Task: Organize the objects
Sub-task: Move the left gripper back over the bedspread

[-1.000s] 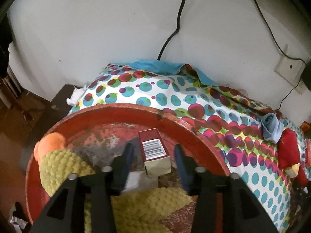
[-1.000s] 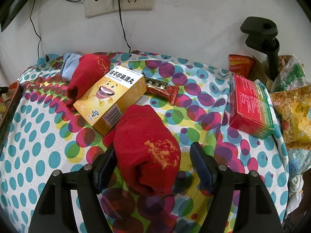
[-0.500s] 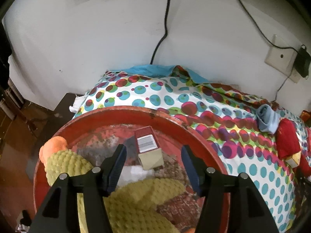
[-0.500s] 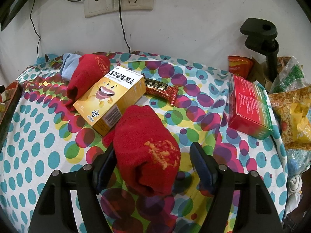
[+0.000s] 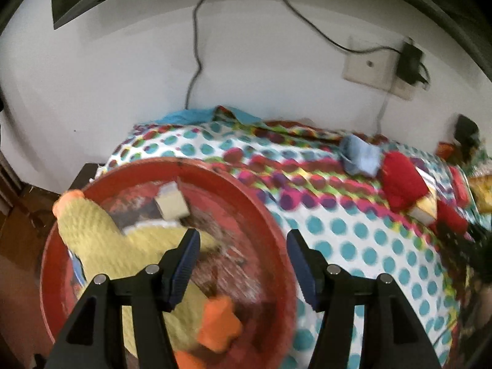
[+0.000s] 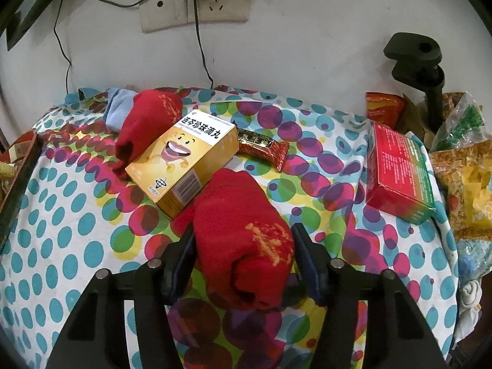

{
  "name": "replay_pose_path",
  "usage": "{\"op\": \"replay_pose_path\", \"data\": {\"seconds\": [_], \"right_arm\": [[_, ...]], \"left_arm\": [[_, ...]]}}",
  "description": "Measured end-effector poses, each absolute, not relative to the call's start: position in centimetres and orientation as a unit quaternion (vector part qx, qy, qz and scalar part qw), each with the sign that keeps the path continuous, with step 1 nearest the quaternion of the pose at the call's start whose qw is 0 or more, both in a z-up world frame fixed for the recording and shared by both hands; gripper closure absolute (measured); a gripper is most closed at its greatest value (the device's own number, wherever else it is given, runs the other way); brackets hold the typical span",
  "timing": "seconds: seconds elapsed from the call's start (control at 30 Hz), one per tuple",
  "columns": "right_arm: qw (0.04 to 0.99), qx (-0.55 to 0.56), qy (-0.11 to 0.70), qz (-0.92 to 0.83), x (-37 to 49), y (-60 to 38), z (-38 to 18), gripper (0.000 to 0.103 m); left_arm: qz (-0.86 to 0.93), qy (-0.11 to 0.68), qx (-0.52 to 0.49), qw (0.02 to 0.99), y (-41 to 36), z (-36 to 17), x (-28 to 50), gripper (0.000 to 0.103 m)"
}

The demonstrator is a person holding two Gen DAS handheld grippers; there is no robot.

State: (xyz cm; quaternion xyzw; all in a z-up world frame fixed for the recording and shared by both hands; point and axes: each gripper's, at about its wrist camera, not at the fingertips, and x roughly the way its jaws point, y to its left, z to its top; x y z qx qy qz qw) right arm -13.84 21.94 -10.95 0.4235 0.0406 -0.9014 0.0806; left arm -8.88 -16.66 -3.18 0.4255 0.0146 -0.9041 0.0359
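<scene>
My left gripper (image 5: 243, 255) is open and empty, hanging above the right rim of a red basin (image 5: 276, 215). Inside the basin lie a small red box (image 5: 170, 204) and a yellow plush duck (image 5: 101, 240) with orange feet. My right gripper (image 6: 243, 256) has its jaws touching both sides of a rolled red sock (image 6: 246, 240) on the spotted cloth (image 6: 77, 224). A yellow medicine box (image 6: 184, 160) lies just behind that sock. A second red sock (image 6: 144, 126), a blue sock (image 6: 118, 110) and a red snack bar (image 6: 261, 147) lie beyond.
A red-green box (image 6: 399, 175) lies at the right, with snack bags (image 6: 461, 184) and a black clamp stand (image 6: 427, 70) past it. A white wall with a socket (image 6: 196, 6) and cables stands behind. The basin's edge (image 6: 18, 178) shows at the far left.
My left gripper has opened wide, let go of the small red box and pulled back and right; the box now lies in the basin. My right gripper's jaws have closed in on the red sock.
</scene>
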Motion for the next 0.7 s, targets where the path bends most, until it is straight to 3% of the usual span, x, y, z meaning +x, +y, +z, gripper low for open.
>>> {"op": "replay_pose_path", "data": {"seconds": [0.7], "right_arm": [[0.056,0.416,0.056,-0.906,-13.5,22.3,-10.7,0.051]], "left_arm": [[-0.901,-0.047,0.43,-0.031,-7.5,-7.4,1.2,0.043]]}}
